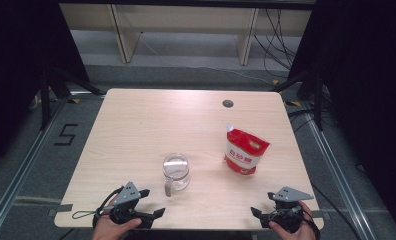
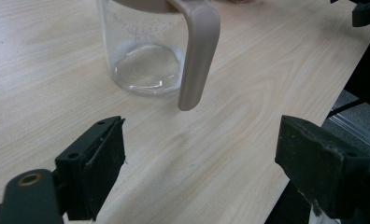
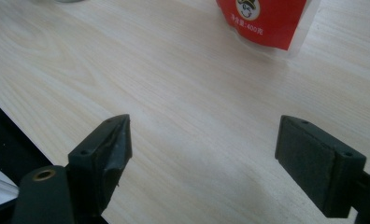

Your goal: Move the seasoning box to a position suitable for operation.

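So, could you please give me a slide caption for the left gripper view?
Open left gripper faces the clear glass jar and its beige handle on the wooden table.

The red pouch (image 3: 262,21) on the worktop (image 3: 174,102) carries white print along its lower edge in the right gripper view; the figure "400" can be read there, beside characters too small to make out. In the high view the pouch (image 1: 244,151) shows white characters on a red band, not legible. On the floor (image 1: 21,145) left of the worktop, black tape forms a "5" (image 1: 66,134).
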Motion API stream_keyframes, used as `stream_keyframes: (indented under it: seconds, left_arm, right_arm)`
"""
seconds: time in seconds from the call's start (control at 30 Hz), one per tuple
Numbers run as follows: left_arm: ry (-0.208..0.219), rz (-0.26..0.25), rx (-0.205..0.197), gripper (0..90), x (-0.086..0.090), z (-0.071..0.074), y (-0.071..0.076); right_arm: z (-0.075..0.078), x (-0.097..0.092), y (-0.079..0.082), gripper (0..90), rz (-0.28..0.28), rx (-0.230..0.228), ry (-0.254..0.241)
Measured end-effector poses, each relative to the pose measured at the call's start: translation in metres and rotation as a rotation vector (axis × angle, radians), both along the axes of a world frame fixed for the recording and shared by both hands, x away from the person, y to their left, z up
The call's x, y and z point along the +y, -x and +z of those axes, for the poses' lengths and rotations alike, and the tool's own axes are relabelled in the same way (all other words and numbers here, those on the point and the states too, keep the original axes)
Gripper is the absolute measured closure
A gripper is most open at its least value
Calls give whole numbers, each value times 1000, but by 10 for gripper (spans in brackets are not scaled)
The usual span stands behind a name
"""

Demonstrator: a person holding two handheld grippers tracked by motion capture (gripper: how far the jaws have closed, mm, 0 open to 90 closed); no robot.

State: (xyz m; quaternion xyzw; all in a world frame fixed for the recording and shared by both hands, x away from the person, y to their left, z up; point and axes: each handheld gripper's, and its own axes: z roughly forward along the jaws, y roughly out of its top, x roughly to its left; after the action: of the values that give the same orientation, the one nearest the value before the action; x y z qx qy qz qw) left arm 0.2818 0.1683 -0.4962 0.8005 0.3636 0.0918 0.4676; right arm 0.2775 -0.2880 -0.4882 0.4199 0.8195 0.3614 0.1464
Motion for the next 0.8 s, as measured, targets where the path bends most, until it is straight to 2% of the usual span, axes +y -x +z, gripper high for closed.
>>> stream_keyframes:
  seconds: [0.1,0.13,0.2,0.23,0.3,0.33,0.4,0.43,0.5,0.6,0.63,0.8]
  left_arm:
    - [1,10,-11,152,0,0,0]
    - [-8,14,-7,152,1,0,0]
    - [6,17,-8,152,0,0,0]
    - [-2,9,-2,152,1,1,0]
    - [28,21,6,152,1,2,0]
    - [13,21,-8,152,2,4,0]
    - [16,20,-13,153,3,4,-1]
    - [32,34,2,153,3,3,0]
    - [18,28,-9,153,4,5,-1]
    - [19,35,-10,154,4,5,-1]
    - [17,33,-12,154,4,5,-1]
    - [28,37,-12,154,2,5,-2]
  right_arm:
    - [-1,-1,-1,184,-3,16,-20]
    - [-1,-1,-1,187,-3,8,-5]
    - [0,-1,0,191,-13,13,-4]
    - [0,0,0,195,-10,16,-13]
    - [0,0,0,200,-11,16,-16]
    - [0,-1,-1,215,-1,12,-21]
    - [0,-1,-1,215,-2,12,-29]
    - [0,-1,-2,215,-1,5,-24]
    - [0,-2,-2,215,-1,-2,-16]
    - [1,-1,-1,221,-12,-1,-27]
    - [1,-2,-1,223,-14,-12,-16]
    - [2,-1,-1,227,-10,-12,-34]
